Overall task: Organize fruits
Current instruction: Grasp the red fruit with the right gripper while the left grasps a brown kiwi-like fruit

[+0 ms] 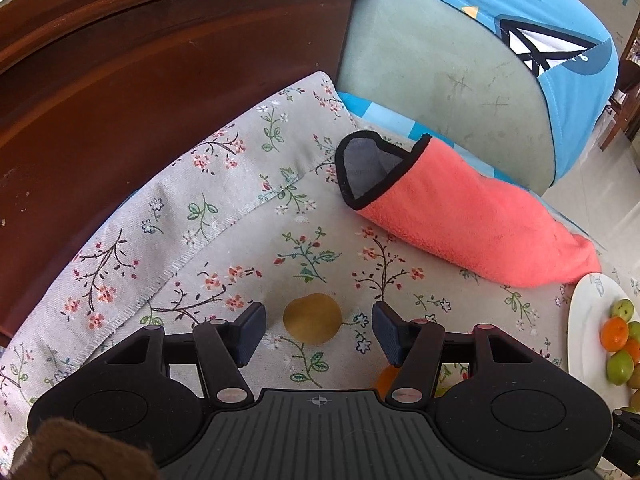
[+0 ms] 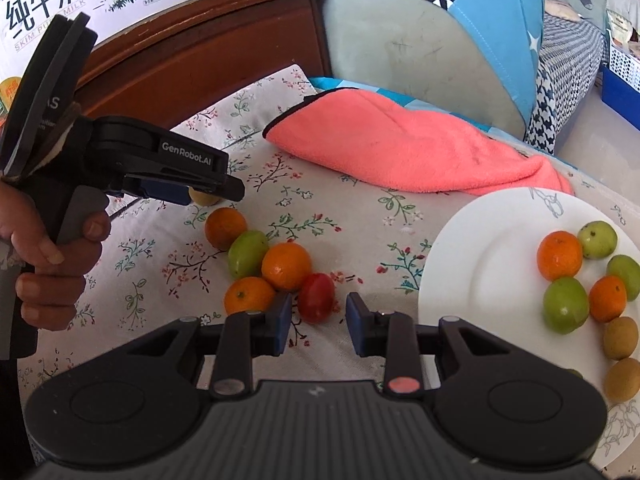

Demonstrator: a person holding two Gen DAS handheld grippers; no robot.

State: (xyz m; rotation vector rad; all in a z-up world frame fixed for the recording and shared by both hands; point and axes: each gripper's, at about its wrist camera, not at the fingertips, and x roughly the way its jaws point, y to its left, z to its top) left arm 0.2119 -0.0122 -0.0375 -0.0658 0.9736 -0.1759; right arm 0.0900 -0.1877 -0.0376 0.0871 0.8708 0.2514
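Left wrist view: the left hand-held gripper (image 1: 318, 330) is held with jaws apart astride a tan longan (image 1: 312, 319), seemingly to pick it. The right hand-held gripper (image 2: 316, 322) is likewise parted, unclamped, around a red fruit (image 2: 316, 297). Sorted fruit is gathered on a white plate (image 2: 480, 248) at three o'clock. A floral cloth (image 2: 340, 208) covers the surface; a coral towel (image 2: 404, 148) lies at twelve.

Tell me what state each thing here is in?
Left gripper: jaws open around a yellow-brown fruit, not pressing it.
Right gripper: jaws open, red fruit just ahead, not gripped.
Plate: partly filled with fruit.
Pink cloth: crumpled, lying beyond the plate.
Loose fruits: clustered on the tablecloth.
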